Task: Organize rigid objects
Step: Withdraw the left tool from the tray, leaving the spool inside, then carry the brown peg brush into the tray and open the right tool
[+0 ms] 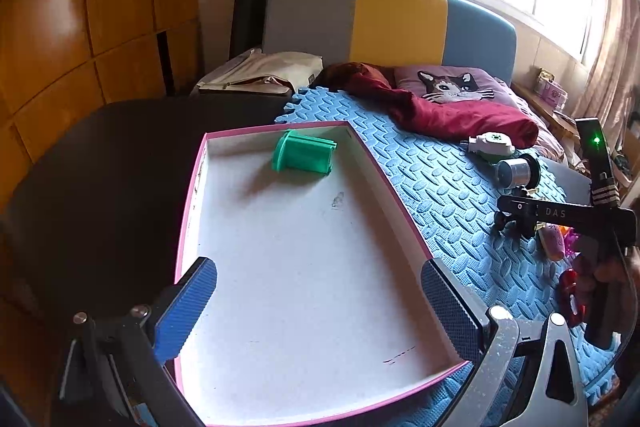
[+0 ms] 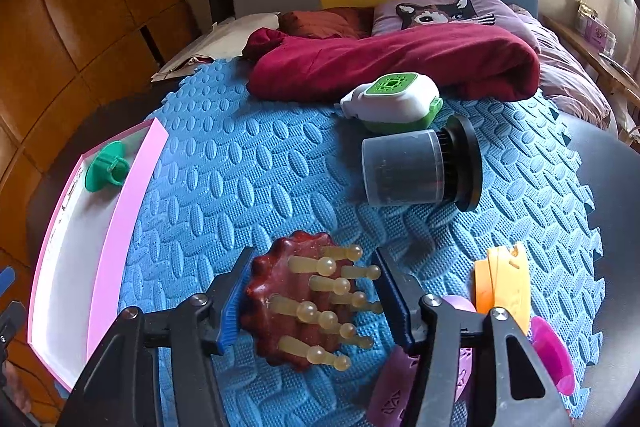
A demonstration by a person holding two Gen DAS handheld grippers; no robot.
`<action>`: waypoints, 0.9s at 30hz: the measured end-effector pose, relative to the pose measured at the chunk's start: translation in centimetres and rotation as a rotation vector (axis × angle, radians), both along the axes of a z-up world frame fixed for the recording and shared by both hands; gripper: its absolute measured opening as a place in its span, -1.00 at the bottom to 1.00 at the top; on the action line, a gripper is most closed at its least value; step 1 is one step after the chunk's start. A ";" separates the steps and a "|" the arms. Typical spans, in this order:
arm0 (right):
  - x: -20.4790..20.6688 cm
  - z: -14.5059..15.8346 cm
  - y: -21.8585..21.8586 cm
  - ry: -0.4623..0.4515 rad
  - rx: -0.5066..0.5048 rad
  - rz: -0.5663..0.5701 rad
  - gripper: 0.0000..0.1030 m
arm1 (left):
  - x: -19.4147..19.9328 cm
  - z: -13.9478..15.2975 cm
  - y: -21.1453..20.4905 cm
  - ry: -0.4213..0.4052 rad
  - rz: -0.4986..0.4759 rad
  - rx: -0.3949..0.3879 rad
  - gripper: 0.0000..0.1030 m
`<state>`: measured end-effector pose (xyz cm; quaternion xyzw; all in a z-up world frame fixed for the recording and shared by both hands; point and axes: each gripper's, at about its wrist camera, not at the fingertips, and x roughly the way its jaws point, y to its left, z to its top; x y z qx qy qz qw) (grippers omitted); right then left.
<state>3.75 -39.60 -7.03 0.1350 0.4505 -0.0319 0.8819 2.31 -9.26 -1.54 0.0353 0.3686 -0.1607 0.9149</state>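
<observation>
Currently right gripper (image 2: pixel 310 301) straddles dark-red scalloped plastic massager (image 2: pixel 296 307), left pad touching, right pad apart. Left gripper (image 1: pixel 320 311) gapes empty over pink-rimmed white cardboard tray (image 1: pixel 396 195); floor mostly bare.

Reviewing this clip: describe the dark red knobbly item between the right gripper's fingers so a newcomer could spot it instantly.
Start at the blue foam mat spread over the bed, then look to its near edge, where the right gripper straddles one item. That is the scalp massager, a dark red scalloped disc lying with its bristles facing up. Unlike the grey cylinder and the white-and-green device behind it, it bristles with pale, ball-tipped prongs.
</observation>
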 end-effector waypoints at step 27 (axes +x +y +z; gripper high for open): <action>-0.2 4.5 7.9 -0.101 0.083 0.198 0.12 | 1.4 -0.3 5.0 0.048 0.080 -0.065 1.00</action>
